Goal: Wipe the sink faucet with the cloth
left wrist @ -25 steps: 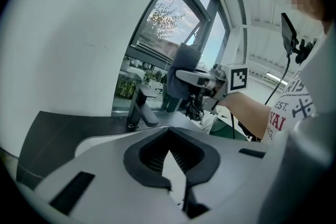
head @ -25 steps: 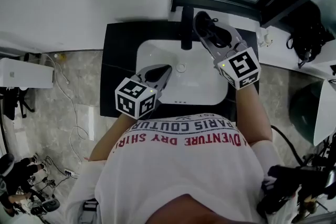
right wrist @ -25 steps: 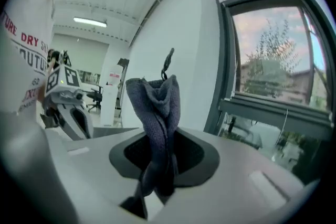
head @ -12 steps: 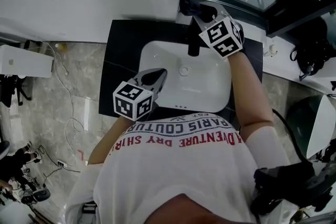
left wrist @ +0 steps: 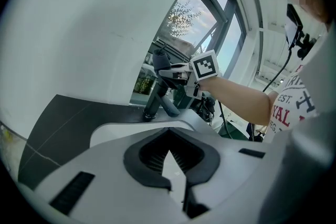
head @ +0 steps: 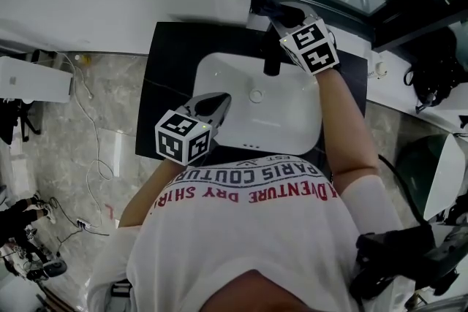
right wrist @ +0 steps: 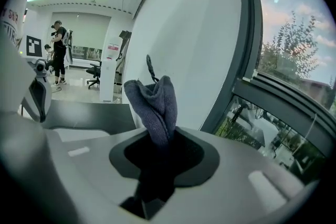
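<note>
At the top of the faucet (head: 272, 62), grasps the cloth (right wrist: 155, 99) in clenched fingers of the right gripper (head: 281, 12), with fingers of the left gripper (head: 218, 104) closed on nothing above the sink (head: 219, 73); could lose the cloth if dragged too hard.

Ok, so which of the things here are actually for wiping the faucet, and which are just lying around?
For the job:
- cloth, clamped in the right gripper
- faucet
- sink

Just around:
- left gripper, shut, holding nothing
- white box and cables at left
- black equipment at far right
</note>
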A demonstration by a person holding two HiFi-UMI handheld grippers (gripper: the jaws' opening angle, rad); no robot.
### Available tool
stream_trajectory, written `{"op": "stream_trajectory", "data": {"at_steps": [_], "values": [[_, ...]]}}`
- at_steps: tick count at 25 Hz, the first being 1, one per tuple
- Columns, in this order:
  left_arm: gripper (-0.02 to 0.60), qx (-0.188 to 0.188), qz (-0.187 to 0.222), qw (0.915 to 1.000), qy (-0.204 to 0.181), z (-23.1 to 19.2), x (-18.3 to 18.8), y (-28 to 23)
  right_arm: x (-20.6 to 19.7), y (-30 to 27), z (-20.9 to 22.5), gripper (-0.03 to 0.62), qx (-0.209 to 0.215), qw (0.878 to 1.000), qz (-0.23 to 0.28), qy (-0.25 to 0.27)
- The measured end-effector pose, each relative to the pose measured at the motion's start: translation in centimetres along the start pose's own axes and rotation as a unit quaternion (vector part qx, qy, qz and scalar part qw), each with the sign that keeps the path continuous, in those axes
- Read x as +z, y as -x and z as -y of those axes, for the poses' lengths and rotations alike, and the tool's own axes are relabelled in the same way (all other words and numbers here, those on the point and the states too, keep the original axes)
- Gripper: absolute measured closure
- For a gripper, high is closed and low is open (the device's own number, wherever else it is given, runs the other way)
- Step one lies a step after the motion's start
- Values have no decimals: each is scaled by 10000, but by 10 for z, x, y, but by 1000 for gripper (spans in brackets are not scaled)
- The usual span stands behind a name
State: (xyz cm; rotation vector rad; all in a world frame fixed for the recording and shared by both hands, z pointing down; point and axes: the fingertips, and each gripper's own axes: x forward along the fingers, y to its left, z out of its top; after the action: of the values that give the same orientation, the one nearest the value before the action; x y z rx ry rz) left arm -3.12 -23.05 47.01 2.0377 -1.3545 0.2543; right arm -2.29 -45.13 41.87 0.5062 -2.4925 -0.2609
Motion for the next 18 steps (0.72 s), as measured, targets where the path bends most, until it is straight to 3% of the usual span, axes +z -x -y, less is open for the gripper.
{"op": "stream_trajectory", "data": {"at_steps": [18], "values": [[580,-102,3,9999,-72,9,-4,7,-21,61,-84,513,128,9996,51,235]]}}
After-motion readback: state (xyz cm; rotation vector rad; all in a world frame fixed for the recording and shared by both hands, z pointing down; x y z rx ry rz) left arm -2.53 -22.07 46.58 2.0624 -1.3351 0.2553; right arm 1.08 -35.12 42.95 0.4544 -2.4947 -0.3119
